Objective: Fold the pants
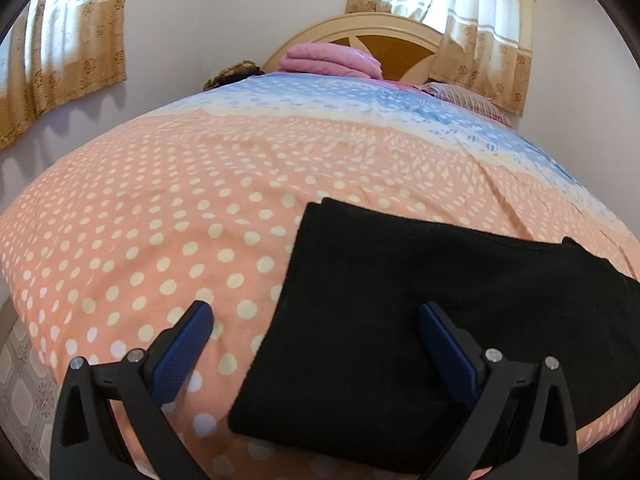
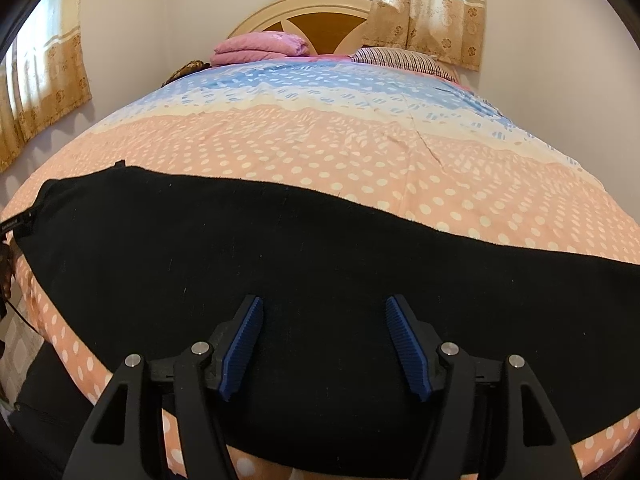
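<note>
Black pants lie flat and folded on the polka-dot bedspread near the bed's front edge. My left gripper is open above their left end; one blue pad hangs over the bedspread, the other over the black cloth, nothing between them. In the right wrist view the pants stretch across the whole width of the bed. My right gripper is open just above the cloth, its blue pads apart and holding nothing. The left end of the pants shows a small label at the waistband.
A folded pink blanket and a striped pillow lie by the wooden headboard. Curtains hang at both windows. Tiled floor shows left of the bed. A dark shape at the left edge sits beside the pants.
</note>
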Motion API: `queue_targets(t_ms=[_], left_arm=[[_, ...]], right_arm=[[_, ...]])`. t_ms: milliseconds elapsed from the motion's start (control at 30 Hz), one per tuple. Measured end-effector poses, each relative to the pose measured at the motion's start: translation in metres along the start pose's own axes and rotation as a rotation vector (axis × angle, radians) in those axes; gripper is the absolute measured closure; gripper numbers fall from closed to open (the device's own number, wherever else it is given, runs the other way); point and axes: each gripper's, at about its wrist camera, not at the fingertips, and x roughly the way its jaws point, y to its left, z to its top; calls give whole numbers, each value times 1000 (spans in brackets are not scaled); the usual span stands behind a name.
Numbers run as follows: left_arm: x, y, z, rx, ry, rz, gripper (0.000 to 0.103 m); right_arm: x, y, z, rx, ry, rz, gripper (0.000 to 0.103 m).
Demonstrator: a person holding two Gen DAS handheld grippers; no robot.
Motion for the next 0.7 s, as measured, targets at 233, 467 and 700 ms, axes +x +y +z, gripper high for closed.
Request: queue_targets(t_ms=[233,467,700], left_arm=[[-50,-25,9,47,-117,61,0],[-63,-113,12,194,-83,-210,0],[-44,-202,-1,333,-33,-328,0]], right_arm=[[-24,-28,2,110,-18,93,37],[-97,-109,-16,264,-135,-129,37],[-151,-219,-63,565,-128,-376,50]])
